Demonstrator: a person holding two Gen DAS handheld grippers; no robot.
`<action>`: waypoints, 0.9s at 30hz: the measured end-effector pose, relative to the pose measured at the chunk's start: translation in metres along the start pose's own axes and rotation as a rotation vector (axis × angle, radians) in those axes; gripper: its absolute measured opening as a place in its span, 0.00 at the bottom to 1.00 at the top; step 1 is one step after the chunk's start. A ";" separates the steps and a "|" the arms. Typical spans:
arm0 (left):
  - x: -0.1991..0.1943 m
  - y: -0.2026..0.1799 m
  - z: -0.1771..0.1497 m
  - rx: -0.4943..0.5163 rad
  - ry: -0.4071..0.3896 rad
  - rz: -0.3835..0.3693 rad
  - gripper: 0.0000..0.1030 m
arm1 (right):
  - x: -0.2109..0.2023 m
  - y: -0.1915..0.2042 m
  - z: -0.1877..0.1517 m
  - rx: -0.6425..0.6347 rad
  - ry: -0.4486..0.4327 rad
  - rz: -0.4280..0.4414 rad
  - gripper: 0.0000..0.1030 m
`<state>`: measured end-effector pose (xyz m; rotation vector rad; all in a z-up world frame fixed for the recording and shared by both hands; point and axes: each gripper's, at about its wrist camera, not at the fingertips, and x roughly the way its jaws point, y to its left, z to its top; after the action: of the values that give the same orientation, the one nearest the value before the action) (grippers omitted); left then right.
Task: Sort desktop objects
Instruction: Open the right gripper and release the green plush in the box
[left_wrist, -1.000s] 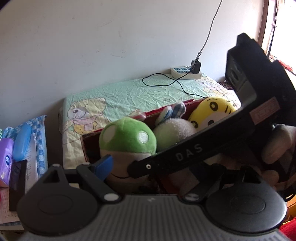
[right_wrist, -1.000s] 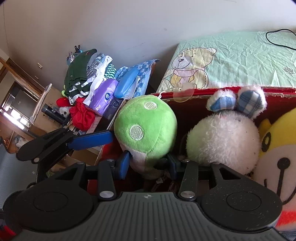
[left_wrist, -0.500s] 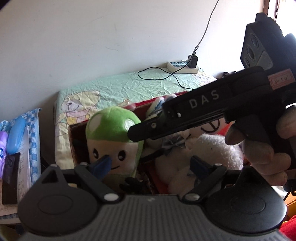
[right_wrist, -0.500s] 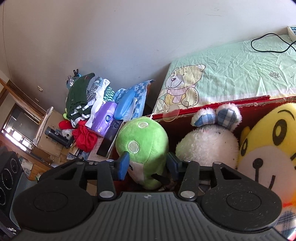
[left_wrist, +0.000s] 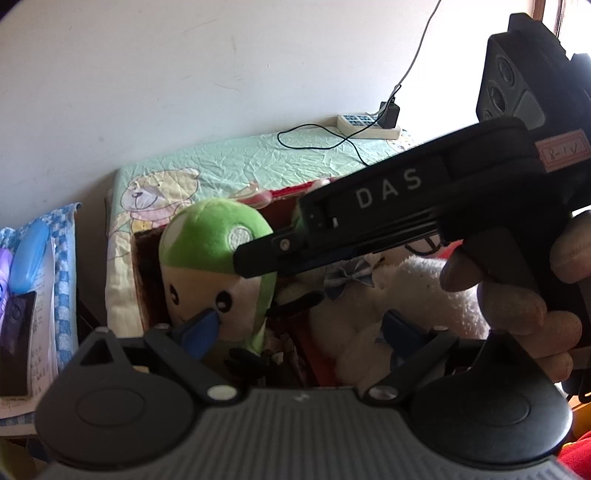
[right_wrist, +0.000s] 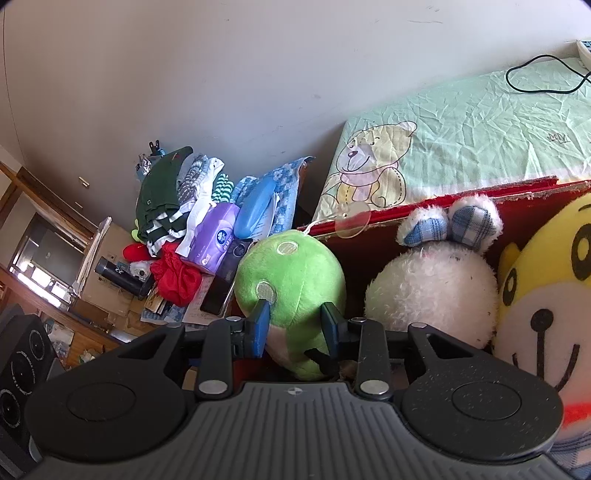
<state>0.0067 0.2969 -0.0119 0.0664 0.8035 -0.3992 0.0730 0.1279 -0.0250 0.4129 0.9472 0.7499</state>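
A green mushroom plush (right_wrist: 291, 280) stands at the left end of a red box (right_wrist: 517, 190) of soft toys. My right gripper (right_wrist: 295, 323) is shut on its lower part, one blue pad on each side pressing in. In the left wrist view the same plush (left_wrist: 210, 251) shows its face, and the right gripper's black body (left_wrist: 388, 210), held by a hand (left_wrist: 517, 306), reaches across to it. My left gripper (left_wrist: 301, 330) is open just in front of the box, holding nothing, its left fingertip (left_wrist: 201, 328) near the plush's face.
A white plush with plaid ears (right_wrist: 432, 288) and a yellow tiger plush (right_wrist: 543, 295) fill the rest of the box. Left of it lie a purple tissue pack (right_wrist: 214, 240), a blue case (right_wrist: 255, 206), a phone (right_wrist: 218, 295) and clothes (right_wrist: 162, 199). A bear-print sheet (right_wrist: 461, 122) lies behind.
The right gripper's fingers have narrowed onto the green plush. The left view has drawn back and tilted, so the plush's face now shows under the right gripper.
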 end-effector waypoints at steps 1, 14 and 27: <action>0.001 0.000 0.000 -0.002 0.004 0.001 0.93 | 0.000 0.000 0.000 -0.004 -0.001 -0.003 0.33; -0.006 -0.002 -0.001 -0.014 -0.011 0.011 0.93 | -0.015 0.000 -0.001 0.014 -0.034 0.002 0.38; -0.011 -0.006 -0.005 -0.011 -0.006 0.058 0.93 | -0.030 -0.002 -0.008 0.023 -0.077 -0.011 0.38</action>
<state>-0.0057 0.2954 -0.0073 0.0776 0.7956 -0.3402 0.0564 0.1051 -0.0130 0.4529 0.8863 0.7086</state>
